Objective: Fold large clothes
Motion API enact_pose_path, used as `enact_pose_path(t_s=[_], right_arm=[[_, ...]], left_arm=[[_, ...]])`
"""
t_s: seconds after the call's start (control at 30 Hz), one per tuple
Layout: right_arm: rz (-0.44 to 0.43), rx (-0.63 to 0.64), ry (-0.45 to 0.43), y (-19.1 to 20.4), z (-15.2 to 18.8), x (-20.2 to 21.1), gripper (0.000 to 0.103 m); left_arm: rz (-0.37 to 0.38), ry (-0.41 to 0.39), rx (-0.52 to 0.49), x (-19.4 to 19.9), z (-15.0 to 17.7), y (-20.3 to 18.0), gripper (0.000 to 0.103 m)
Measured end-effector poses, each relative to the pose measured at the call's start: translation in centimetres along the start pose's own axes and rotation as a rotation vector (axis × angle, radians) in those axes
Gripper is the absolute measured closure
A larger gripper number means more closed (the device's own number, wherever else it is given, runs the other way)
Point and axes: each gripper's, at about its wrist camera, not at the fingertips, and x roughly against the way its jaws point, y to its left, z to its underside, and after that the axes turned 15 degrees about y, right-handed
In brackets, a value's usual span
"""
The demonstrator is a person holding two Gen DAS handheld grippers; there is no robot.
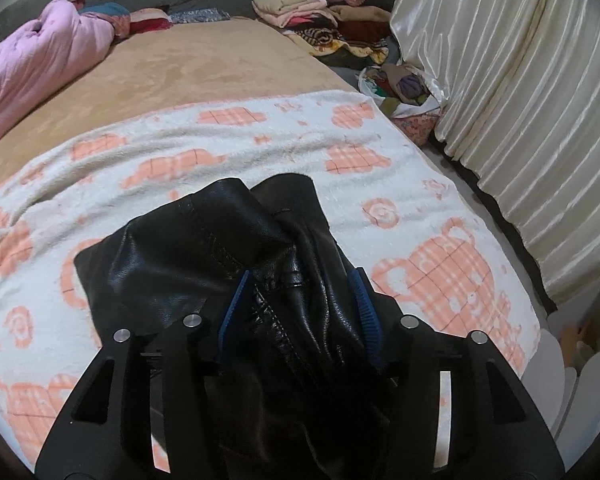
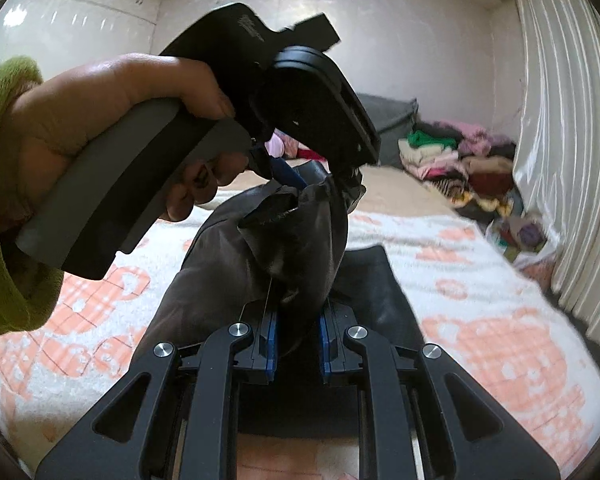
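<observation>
— How does the jacket [image 1: 228,252] look?
— Black, glossy leather, bunched and creased over the patterned blanket [image 1: 340,152] on the bed.
— And the jaws?
— Left gripper [image 1: 300,300] spread around a fold; right gripper [image 2: 298,340] pinching it.

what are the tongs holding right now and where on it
Right tongs are shut on a bunched fold of the black leather garment. Left tongs have that garment's seamed edge between their pads, but whether they grip cannot be told.
</observation>
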Motion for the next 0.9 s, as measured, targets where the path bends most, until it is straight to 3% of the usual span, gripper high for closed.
enact_pose_path(t_s=[0.07,0.17,0.33,0.4,0.5,0.57,0.63,0.67,0.73,0.8,0.9], right_arm=[[-0.030,-0.033,0.023,-0.6,0.1,-0.4,0.089],[-0.082,-0.096,0.064,-1.6,0.4,-1.3,0.089],[-0.209,-0.266,0.142,-4.1,1.3,-3.0,0.088],[-0.266,-0.333,0.170,-5.0,1.7,-3.7,0.088],[-0.372,-0.446,0.210,-6.0,2.6,-4.7,0.086],[-0.416,-0.493,0.234,-6.6,2.8,-5.2,0.080],[-0.434,-0.512,0.255,-6.8,2.4,-5.3,0.055],[-0.447,-0.513,0.282,-6.9,1.9,-5.4,0.049],[-0.506,-0.516,0.303,-7.4,0.3,-5.4,0.018],[-0.518,-0.488,0.355,-7.8,-2.7,-5.9,0.007],[-0.441,-0.413,0.441,-7.8,-7.4,-8.0,0.007]], left_arm=[[0.018,0.003,0.003,-0.4,-0.2,-0.1,0.059],[0.121,-0.024,0.003,-0.2,-0.5,0.1,0.054],[0.146,-0.090,0.003,1.9,0.6,1.0,0.045],[0.113,-0.107,0.038,2.4,2.5,2.7,0.039],[-0.009,-0.110,0.098,1.7,6.7,5.6,0.038],[-0.049,-0.058,0.127,0.1,9.0,7.2,0.038],[-0.040,-0.002,0.157,-1.9,10.6,8.4,0.038],[-0.014,0.018,0.161,-2.7,10.9,8.7,0.038],[-0.024,0.004,0.174,-2.9,11.4,8.8,0.038],[-0.009,-0.013,0.164,-2.6,11.5,8.4,0.038],[-0.009,-0.020,0.139,-2.5,11.4,7.5,0.038]])
